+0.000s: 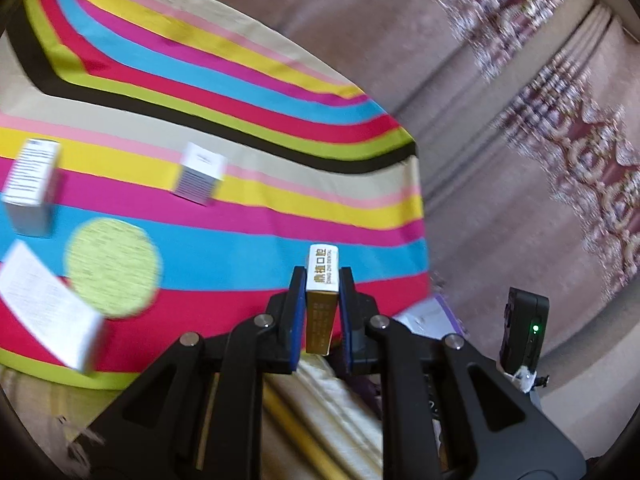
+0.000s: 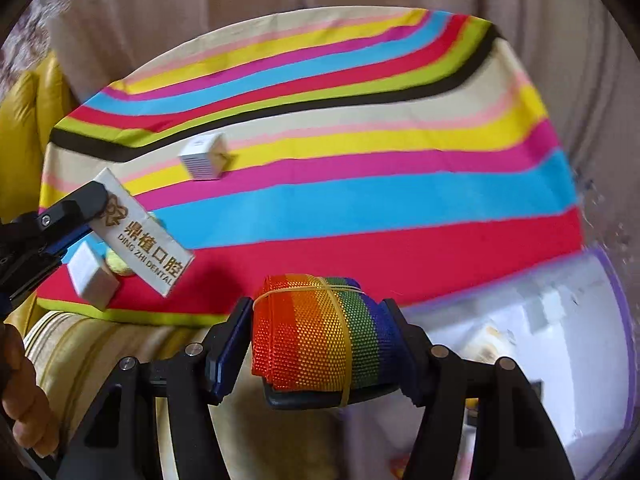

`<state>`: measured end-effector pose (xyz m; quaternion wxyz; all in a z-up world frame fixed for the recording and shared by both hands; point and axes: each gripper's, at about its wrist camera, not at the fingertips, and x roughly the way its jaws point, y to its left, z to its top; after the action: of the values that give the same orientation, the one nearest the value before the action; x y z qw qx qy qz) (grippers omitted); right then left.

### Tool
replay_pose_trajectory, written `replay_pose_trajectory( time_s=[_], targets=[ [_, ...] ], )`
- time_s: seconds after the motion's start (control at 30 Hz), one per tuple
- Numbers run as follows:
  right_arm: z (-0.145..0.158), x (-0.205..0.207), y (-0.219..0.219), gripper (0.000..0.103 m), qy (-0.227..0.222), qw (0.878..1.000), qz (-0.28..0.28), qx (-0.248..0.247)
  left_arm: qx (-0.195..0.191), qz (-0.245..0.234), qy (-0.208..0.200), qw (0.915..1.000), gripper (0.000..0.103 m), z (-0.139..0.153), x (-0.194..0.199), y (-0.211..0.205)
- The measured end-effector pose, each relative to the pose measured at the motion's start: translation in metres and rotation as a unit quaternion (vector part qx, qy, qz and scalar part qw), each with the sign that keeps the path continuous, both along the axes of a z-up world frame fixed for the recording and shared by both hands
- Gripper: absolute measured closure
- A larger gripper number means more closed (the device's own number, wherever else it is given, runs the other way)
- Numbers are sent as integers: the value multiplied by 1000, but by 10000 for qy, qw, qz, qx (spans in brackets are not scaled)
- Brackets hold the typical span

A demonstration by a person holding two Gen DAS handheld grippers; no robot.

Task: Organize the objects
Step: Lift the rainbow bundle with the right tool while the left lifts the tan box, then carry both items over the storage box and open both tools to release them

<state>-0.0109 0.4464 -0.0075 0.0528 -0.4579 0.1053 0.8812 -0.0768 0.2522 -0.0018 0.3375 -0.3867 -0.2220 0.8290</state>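
My left gripper is shut on a slim gold and white dental box, held edge-on above the front of the striped cloth. The right wrist view shows that same box and the left gripper at the left. My right gripper is shut on a rolled rainbow strap bound with a yellow rubber band, its black buckle underneath. Three white boxes stand on the cloth: one near the middle, one at the left, one at the front left.
A round lime-green mat lies on the cloth at the left. A white bin with a purple rim sits to the right of the table. A black device with a green light shows at the right. Curtains hang behind. A hand shows at lower left.
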Motion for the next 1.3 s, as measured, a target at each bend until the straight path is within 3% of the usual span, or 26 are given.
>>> replay_pose_trajectory(
  time_s=[0.4,0.6,0.8,0.83,0.9,0.97,1.3],
  targets=[
    [-9,76,107,40,-117,9902,-1392,82,-192,-1316,-85,9911,84,-3,18,130],
    [-7,106,149,40,-85,9793,-2014,168,-87,-1772,-202,9839,84,-3,20,181],
    [-2,125,177,39,-15,9701,-2420,208,-230,-2157,-103,9761,84,-4,25,236],
    [-1,128,181,39,0,9687,-2475,183,-255,-2198,-147,9751,83,-5,24,243],
    [-1,134,187,39,41,9648,-2627,129,-404,-2278,-208,9727,70,-10,23,255],
    [0,138,191,38,82,9620,-2724,140,-491,-2274,-195,9724,55,-12,24,257],
    [-5,132,187,37,34,9646,-2637,54,-494,-1868,-105,9811,55,-8,14,212]
  ],
)
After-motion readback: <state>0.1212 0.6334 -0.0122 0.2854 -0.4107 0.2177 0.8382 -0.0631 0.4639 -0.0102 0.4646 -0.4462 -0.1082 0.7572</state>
